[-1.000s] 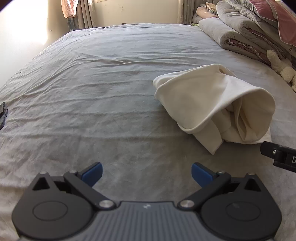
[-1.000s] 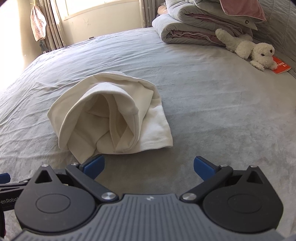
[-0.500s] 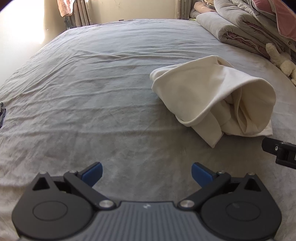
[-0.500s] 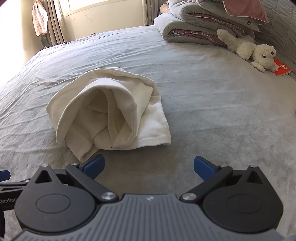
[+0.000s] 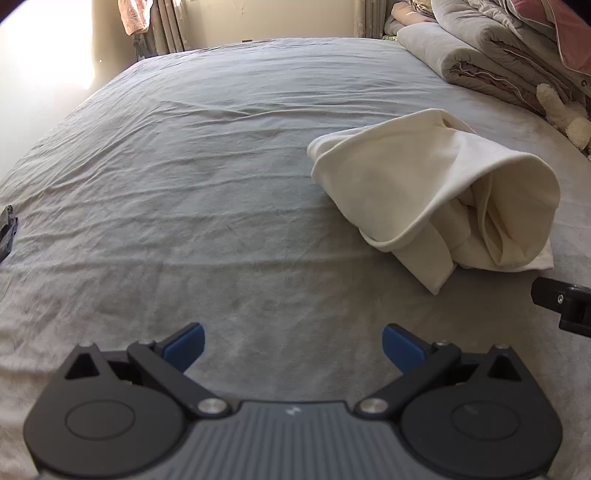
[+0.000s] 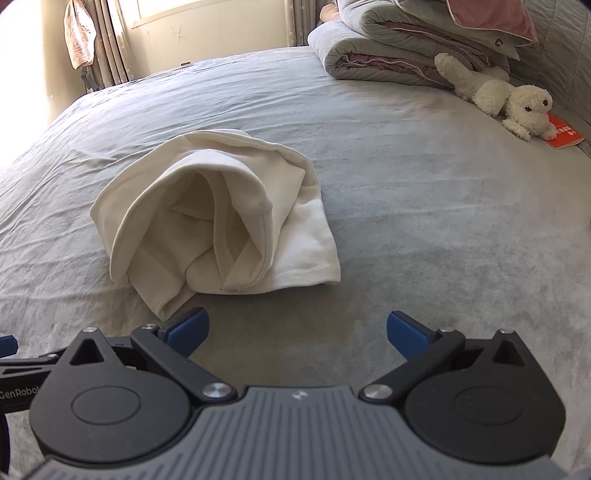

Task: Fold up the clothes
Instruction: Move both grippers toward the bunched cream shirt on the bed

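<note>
Two views: left wrist first, then right wrist.

Left wrist, left gripper [image 5: 291, 347]: bottom centre of the frame, its blue-tipped fingers [image 5: 184, 345] spread wide apart with only bare sheet between them, clamped on nothing.
Left wrist, cream garment [image 5: 424, 184]: right of centre, loosely rolled on the grey bed [image 5: 184, 184], its open end facing the lower right of the frame; well apart from the left fingers.
Left wrist, right gripper: only a black piece of it [image 5: 565, 306] pokes in at the right edge, just below the garment's lower corner.
Left wrist, only here: a dark object [image 5: 7, 236] at the left edge, too cropped to identify; a long stretch of wrinkled sheet fills the left half.
Left wrist, background: folded quilts [image 5: 480, 59] upper right, a pink cloth [image 5: 135, 16] hanging upper left.

Right wrist, right gripper [image 6: 295, 334]: bottom centre, fingers [image 6: 408, 334] wide apart and empty.
Right wrist, cream garment [image 6: 166, 221]: left of centre, its open end facing the camera so the inner folds show; its lowest corner lies just above the left-hand finger, contact unclear.
Right wrist, only here: a white plush dog [image 6: 517, 99] whole at upper right, lying against an orange booklet [image 6: 563, 134]; a flat white hemmed layer [image 6: 306, 251] sticking out at the roll's right side.
Right wrist, left gripper: a sliver of it [image 6: 18, 365] at the lower left edge.
</note>
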A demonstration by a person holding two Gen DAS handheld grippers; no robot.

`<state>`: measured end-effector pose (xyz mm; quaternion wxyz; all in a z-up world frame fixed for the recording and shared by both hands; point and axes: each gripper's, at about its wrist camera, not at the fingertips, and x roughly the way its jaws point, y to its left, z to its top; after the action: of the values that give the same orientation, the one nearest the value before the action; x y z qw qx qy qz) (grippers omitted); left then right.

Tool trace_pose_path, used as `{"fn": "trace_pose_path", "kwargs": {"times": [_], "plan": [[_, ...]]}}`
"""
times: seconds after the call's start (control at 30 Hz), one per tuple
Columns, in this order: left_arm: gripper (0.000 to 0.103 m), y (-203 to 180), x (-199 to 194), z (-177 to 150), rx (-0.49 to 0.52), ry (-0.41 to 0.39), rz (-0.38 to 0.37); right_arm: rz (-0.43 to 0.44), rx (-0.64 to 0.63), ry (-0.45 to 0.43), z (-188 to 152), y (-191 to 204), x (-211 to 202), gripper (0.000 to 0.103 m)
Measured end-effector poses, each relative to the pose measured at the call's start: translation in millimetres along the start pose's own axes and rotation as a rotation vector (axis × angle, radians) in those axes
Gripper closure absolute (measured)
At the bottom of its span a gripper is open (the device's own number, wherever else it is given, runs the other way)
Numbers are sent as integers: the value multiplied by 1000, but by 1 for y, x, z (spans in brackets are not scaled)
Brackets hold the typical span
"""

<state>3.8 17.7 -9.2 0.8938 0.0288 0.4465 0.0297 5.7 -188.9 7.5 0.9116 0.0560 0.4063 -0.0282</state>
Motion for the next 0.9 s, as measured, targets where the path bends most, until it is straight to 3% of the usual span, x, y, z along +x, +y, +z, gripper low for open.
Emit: {"fn": "trace_pose_path", "kwargs": {"times": [0.6, 0.9], "plan": [[1, 6, 1, 4, -4, 3, 11, 4, -7, 14, 1, 4, 6, 0], [0, 18, 19, 18, -3, 34, 31, 37, -43, 20, 20, 12, 30, 0]]}}
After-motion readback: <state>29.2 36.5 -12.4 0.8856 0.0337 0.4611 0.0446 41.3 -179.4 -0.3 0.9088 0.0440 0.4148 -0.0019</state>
